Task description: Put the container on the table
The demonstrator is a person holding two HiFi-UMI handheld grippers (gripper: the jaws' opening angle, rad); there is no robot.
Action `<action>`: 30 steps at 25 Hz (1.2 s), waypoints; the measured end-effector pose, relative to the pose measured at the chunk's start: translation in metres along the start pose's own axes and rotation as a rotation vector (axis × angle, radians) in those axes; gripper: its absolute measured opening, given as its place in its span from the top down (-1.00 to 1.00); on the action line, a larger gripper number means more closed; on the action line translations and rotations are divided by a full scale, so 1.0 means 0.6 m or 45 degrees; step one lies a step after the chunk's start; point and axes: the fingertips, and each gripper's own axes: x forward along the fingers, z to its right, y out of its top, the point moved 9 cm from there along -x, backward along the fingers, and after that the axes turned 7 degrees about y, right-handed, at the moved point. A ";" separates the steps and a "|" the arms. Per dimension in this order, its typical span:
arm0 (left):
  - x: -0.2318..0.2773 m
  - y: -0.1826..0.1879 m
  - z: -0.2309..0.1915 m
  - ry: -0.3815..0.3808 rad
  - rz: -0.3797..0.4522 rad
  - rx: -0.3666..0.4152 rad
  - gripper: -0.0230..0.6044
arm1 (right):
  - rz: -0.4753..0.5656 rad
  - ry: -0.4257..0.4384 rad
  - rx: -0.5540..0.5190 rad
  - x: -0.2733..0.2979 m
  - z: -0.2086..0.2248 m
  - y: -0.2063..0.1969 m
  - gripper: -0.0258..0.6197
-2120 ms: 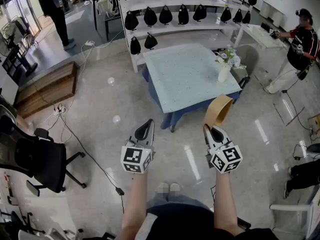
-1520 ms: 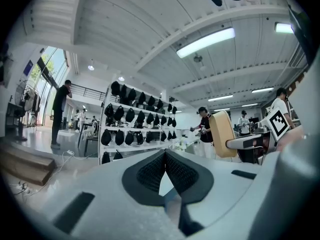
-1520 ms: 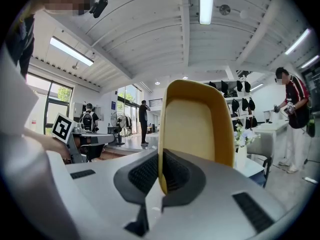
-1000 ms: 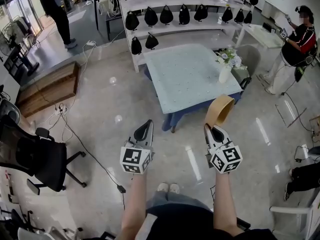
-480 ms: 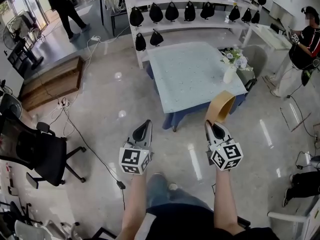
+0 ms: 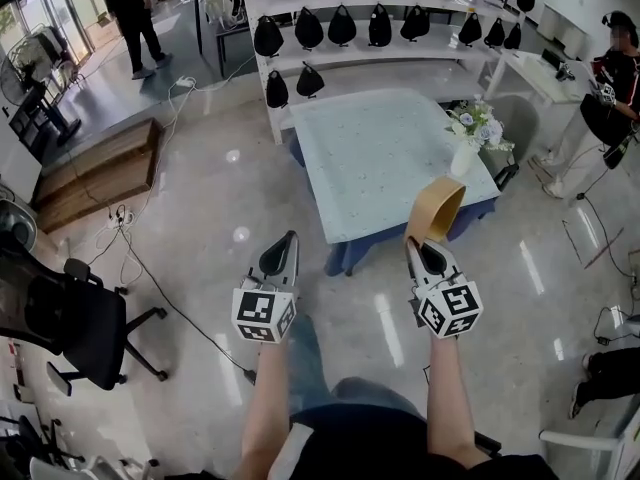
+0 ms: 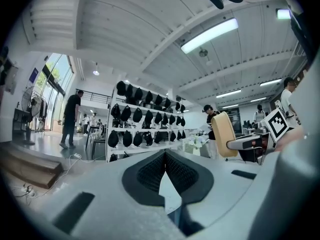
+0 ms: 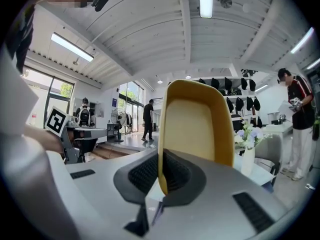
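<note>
A tan, oval-rimmed container [image 6: 437,210] is held upright by its wall in my right gripper [image 6: 420,250], above the shiny floor and just short of the near edge of the pale blue table [image 6: 370,153]. In the right gripper view the pads are shut on the container's [image 8: 197,129] thin edge at the right gripper [image 8: 161,171]. My left gripper [image 6: 283,243] hangs level beside it, over the floor, shut and empty. In the left gripper view its pads meet at the tip of the left gripper [image 7: 164,156], and the container [image 7: 223,134] shows off to the right.
A white vase of flowers [image 6: 468,140] stands at the table's right corner. White shelves with black bags [image 6: 340,28] are behind the table. An office chair [image 6: 75,323], a floor cable [image 6: 190,313] and a wooden platform [image 6: 95,173] lie left. People stand at right [image 6: 612,93] and back left [image 6: 130,8].
Both grippers, the right one still carrying the container, have come closer to the table and a little lower. The person's legs have stepped forward beneath them.
</note>
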 end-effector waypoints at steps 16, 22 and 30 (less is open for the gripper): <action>0.395 -0.019 -0.253 -0.260 -0.046 0.042 0.92 | -0.046 -0.222 0.096 0.389 0.117 -0.032 0.91; 0.575 -0.016 -0.313 -0.451 -0.105 0.021 0.92 | -0.100 -0.377 0.158 0.506 0.163 -0.019 0.91; 0.752 -0.020 -0.330 -0.743 -0.153 0.040 0.92 | -0.116 -0.624 0.207 0.579 0.207 -0.005 0.91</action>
